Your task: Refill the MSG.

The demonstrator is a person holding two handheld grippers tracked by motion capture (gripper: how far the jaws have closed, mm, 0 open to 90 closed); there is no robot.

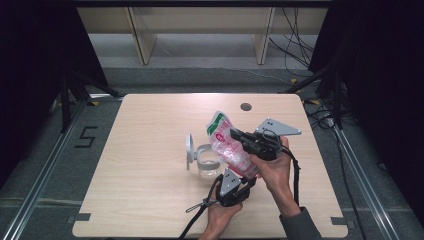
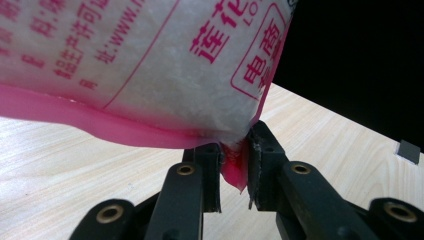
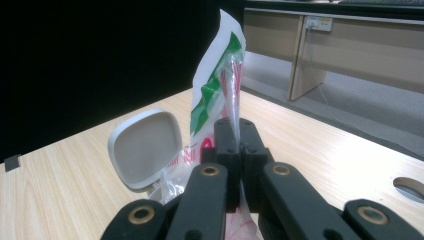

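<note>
A: Left tool – state?
B: Clamped on the bag. In the left gripper view the black jaws pinch the bag's pink bottom seam, with the white granular fill bulging just above them.
A: Right tool?
B: Also clamped on the bag. In the right gripper view the jaws are pressed together on the thin plastic near the green-and-white top end, which stands up past them.
A: Where's the bag overall?
B: Held off the counter between the two tools, tilted – top end up and away from the person, bottom end low and near.
A: Hand pose?
B: Left hand comes in from the bottom edge, tool pointing up and forward under the bag. Right hand sits higher, forearm angled in from the lower right, tool pointing left, grey plate on top.
A: Anything else?
B: A clear jar with a grey hinged lid flipped open stands on the counter, just left of the bag's lower half.
</note>
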